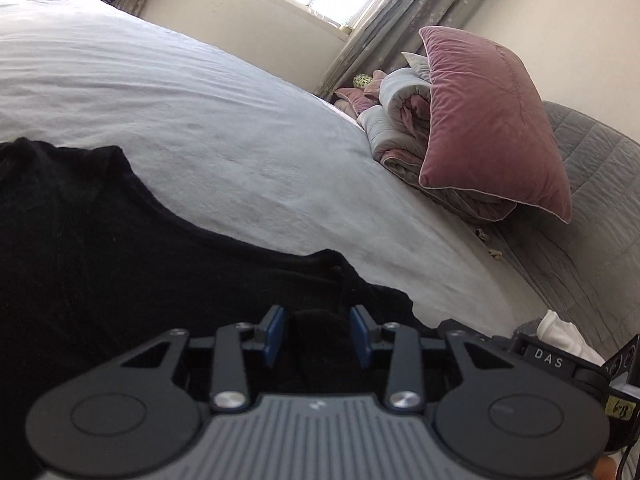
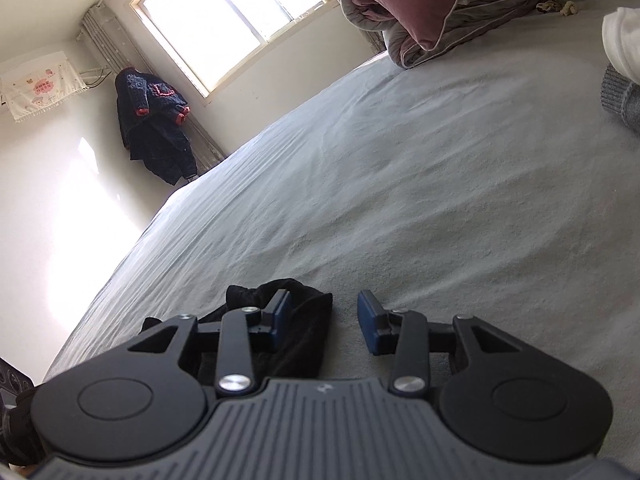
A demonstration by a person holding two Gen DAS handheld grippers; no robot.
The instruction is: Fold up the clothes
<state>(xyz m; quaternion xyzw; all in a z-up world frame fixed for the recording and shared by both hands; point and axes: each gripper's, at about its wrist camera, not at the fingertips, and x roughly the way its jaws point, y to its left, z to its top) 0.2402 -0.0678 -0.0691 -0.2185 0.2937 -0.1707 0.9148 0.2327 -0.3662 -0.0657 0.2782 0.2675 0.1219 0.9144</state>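
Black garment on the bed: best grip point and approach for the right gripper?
Take the black garment at its free corner edge on the grey sheet, beside the right gripper. Come in low along the sheet from the near side; the fabric lies flat, so one finger should probably slide under the edge.

Location: home bedroom.
Wide bed with pale grey sheet (image 2: pixel 400 160), pink velvet cushion (image 1: pixel 488 120), bright curtained window (image 2: pixel 224 20).

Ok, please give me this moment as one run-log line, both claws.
step: fold black garment on bed | left claw: fabric fold between pads, grip unclear | right claw: open, garment edge partly inside
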